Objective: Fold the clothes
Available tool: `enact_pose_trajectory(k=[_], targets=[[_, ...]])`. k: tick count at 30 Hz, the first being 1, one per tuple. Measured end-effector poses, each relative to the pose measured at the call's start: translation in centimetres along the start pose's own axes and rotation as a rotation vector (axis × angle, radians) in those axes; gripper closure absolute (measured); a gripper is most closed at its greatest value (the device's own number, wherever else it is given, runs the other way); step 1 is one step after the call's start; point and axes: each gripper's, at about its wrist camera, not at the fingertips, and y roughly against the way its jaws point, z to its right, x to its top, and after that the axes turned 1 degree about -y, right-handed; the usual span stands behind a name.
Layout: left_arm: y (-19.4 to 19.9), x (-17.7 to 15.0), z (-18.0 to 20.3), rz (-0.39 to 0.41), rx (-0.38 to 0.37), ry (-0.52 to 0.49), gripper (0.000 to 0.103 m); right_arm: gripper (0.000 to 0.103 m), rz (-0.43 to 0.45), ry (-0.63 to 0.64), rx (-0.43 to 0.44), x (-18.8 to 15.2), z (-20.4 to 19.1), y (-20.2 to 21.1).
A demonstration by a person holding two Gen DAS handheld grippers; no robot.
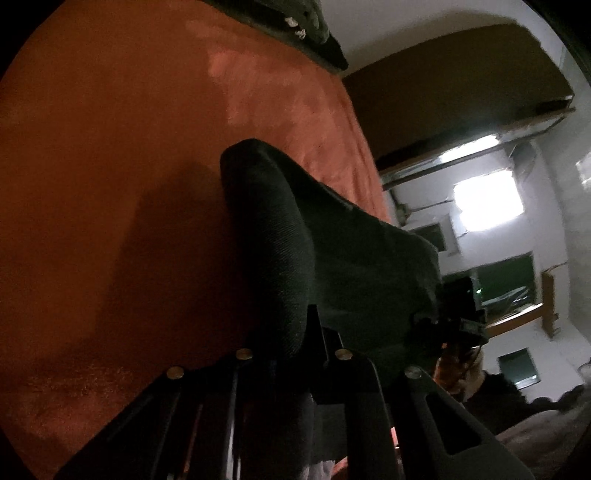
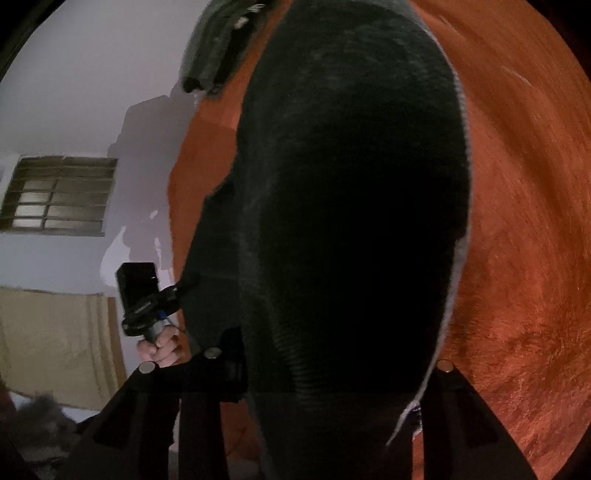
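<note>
**Spotter:** What have you got in each hand right now?

**Operator:** Both ends of one dark garment (image 1: 295,236). My left gripper (image 1: 314,332) is clamped right down on a ribbed edge of it; the cloth rises straight from the fingertips and runs away ahead of them. My right gripper (image 2: 332,402) has its jaws part-way in, with a thick bunch of the same cloth between them, so I read that as a grip on the fabric.

**Spotter:** Where does the garment sit relative to you?

**Operator:** It hangs off both grippers over the orange bed cover (image 1: 110,184), slung between them. From the left gripper it stretches ahead and to the right, toward the other hand (image 1: 458,365). From the right gripper it fills almost everything ahead, and the left hand (image 2: 162,347) shows just beyond its left edge.

**Spotter:** So what does the next move turn on?

**Operator:** The long axis runs hand to hand, I'd judge. Both hands are equally engaged, so the fold depends on carrying that held edge forward, away from the grippers, across the bed.

**Spotter:** Anything else nearby?

**Operator:** Another dark pile (image 1: 306,33) lies well ahead at the bed's far edge.
</note>
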Motion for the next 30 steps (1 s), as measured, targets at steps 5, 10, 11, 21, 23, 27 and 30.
enact_pose_trajectory(k=[5, 10, 11, 21, 23, 27, 30], targets=[[3.1, 3.8, 1.3, 0.057, -0.029, -0.017, 0.091, 0.067, 0.012, 0.024, 0.053, 3.0, -3.5, 0.3], [6.8, 8.8, 4.0, 0.101, -0.006, -0.037, 0.091, 0.067, 0.013, 0.087, 0.061, 8.8, -8.8, 1.0], [7.8, 10.0, 4.6, 0.109, -0.001, -0.038, 0.091, 0.067, 0.018, 0.098, 0.063, 10.2, -10.3, 1.4], [15.6, 22.4, 13.0, 0.228, 0.063, -0.03, 0.091, 0.067, 0.034, 0.154, 0.101, 24.2, -23.3, 5.8], [16.9, 25.0, 13.9, 0.258, 0.081, -0.02, 0.091, 0.067, 0.032, 0.161, 0.103, 28.0, -25.6, 5.5], [18.0, 30.3, 14.8, 0.305, 0.094, -0.014, 0.091, 0.067, 0.022, 0.174, 0.108, 35.2, -29.4, 4.8], [17.7, 35.8, 14.3, 0.336, 0.11, -0.028, 0.091, 0.067, -0.004, 0.194, 0.11, 40.0, -31.1, 4.0]])
